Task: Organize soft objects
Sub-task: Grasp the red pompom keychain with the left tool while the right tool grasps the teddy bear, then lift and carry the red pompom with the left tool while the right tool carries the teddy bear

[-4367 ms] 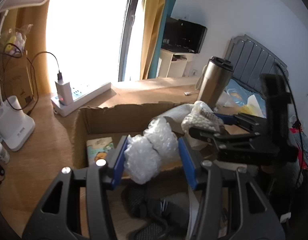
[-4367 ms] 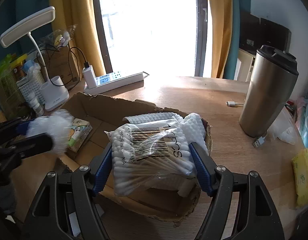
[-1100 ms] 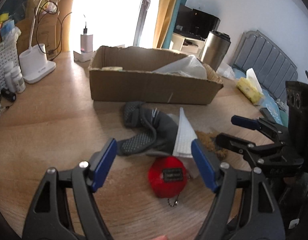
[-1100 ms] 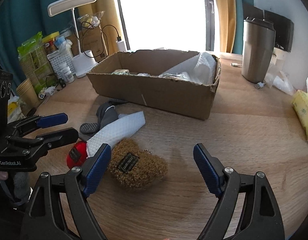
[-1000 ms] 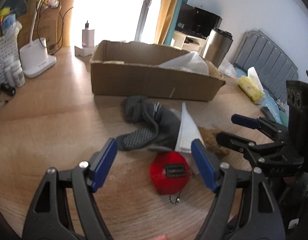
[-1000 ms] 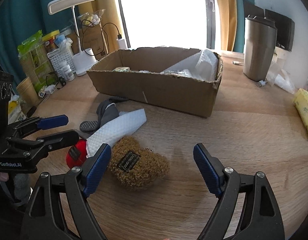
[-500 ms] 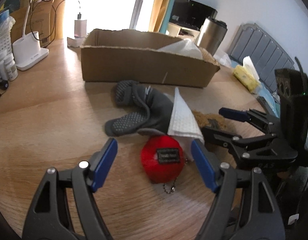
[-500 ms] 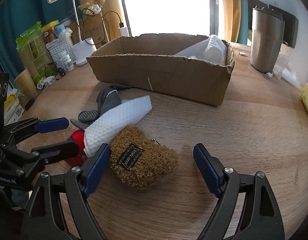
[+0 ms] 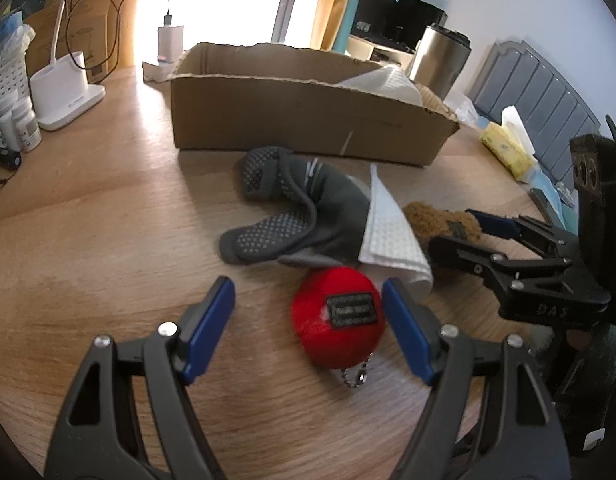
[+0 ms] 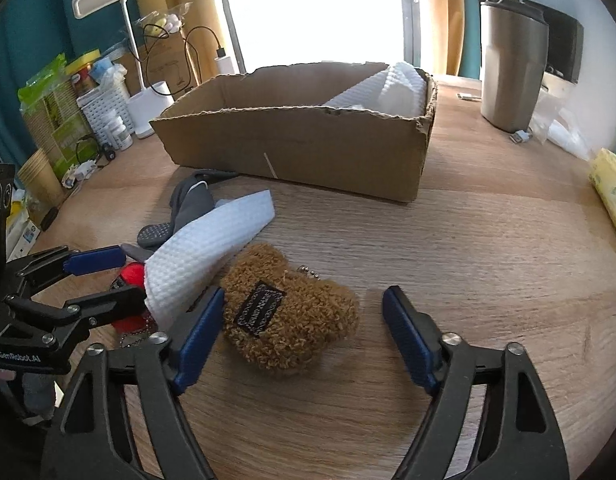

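The round red plush keychain (image 9: 339, 323) on the wooden worktop (image 9: 107, 216) is being straddled off-centre, nearly at its right pad, by the wide left gripper (image 9: 308, 312), while the brown fuzzy plush pouch (image 10: 287, 312) is being bracketed by the just-narrowing, non-gripping right gripper (image 10: 303, 312).

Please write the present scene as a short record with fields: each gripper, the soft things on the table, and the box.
left gripper: open, around the red plush ball, pads not pressing it
right gripper: open, jaws have just been closing, brown plush toy between them, not gripped
white cloth: on the table, partly over the grey sock
cardboard box: behind the soft things, a white cloth item inside at its right end
table: wooden
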Motion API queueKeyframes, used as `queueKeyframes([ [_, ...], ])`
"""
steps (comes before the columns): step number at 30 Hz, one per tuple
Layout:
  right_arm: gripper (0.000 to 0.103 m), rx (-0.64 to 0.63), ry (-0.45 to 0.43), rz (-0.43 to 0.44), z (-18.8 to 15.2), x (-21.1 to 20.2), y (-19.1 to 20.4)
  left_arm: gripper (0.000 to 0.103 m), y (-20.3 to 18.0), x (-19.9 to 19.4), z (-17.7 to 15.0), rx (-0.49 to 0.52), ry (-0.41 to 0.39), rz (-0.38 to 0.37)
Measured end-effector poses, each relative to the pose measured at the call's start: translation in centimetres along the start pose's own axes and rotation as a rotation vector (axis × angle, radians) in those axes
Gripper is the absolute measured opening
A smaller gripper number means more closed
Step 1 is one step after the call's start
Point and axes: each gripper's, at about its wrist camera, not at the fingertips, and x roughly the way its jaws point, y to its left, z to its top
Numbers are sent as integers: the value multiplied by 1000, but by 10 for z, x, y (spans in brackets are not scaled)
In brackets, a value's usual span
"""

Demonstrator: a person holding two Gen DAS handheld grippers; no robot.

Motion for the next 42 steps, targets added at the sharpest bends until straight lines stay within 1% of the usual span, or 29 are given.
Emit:
queueKeyframes([
  [3, 73, -1, 3, 6, -1, -1, -1, 77, -3, 1, 0, 14, -2, 1],
  [5, 63, -7, 5, 13, -1, -2, 0, 77, -5, 2, 0, 24, 1, 4],
  [8, 62, -19, 7, 23, -1, -2, 3, 76, -5, 1, -2, 34, 1, 3],
  [10, 60, -19, 9, 26, -1, -2, 3, 70, -6, 0, -2, 44, 1, 2],
  [11, 58, -17, 8, 29, -1, -2, 2, 62, -7, 0, -2, 52, 5, -1],
  [12, 58, -16, 6, 29, 0, -3, 2, 57, -8, 0, -3, 59, 9, -6],
  [13, 57, -15, 5, 29, 0, -3, 2, 55, -8, 1, -3, 63, 13, -15],
  [15, 57, -19, -2, 25, 1, -6, 2, 47, -10, 1, -4, 76, 18, -25],
  [19, 57, -26, -22, 18, 4, -12, 3, 44, -11, -2, -4, 87, 17, -44],
  [20, 57, -28, -26, 17, 4, -13, 4, 42, -12, -4, -4, 89, 11, -45],
  [26, 57, -29, -50, 10, 11, -22, 3, 41, -14, -14, 1, 117, -19, -27],
  [42, 57, -49, -113, -1, 30, -46, 4, 41, -6, -37, 13, 102, -75, -11],
])
